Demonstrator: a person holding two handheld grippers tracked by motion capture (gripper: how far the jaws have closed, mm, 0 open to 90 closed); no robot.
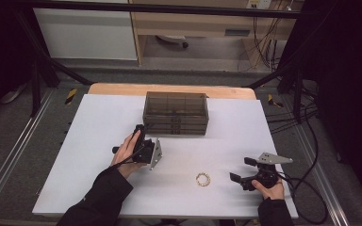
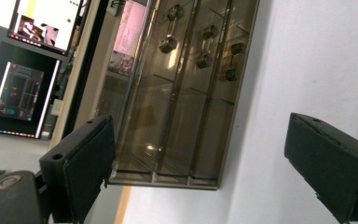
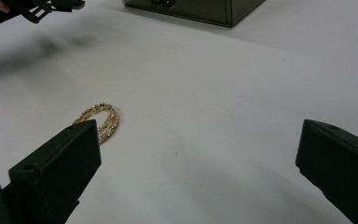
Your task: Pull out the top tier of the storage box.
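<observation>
A person works 2 hand-held tongs over a white surface (image 1: 75,155), with a smoked-plastic drawer box (image 1: 175,113) as the landmark. Left of the box's front corner, the left tongs (image 1: 141,129) gape wide and empty, turned on their side and aimed at the box's 3 shut drawers with their small knobs (image 2: 168,44). Well in front of the box lies a gold bracelet (image 1: 203,179), flat and untouched. Right of the bracelet, farther from the box, the right tongs (image 1: 242,170) also stand wide open, holding nothing. The approach appears under way: next, likely, a drawer pulled open and the bracelet pinched low by its thin rim.
</observation>
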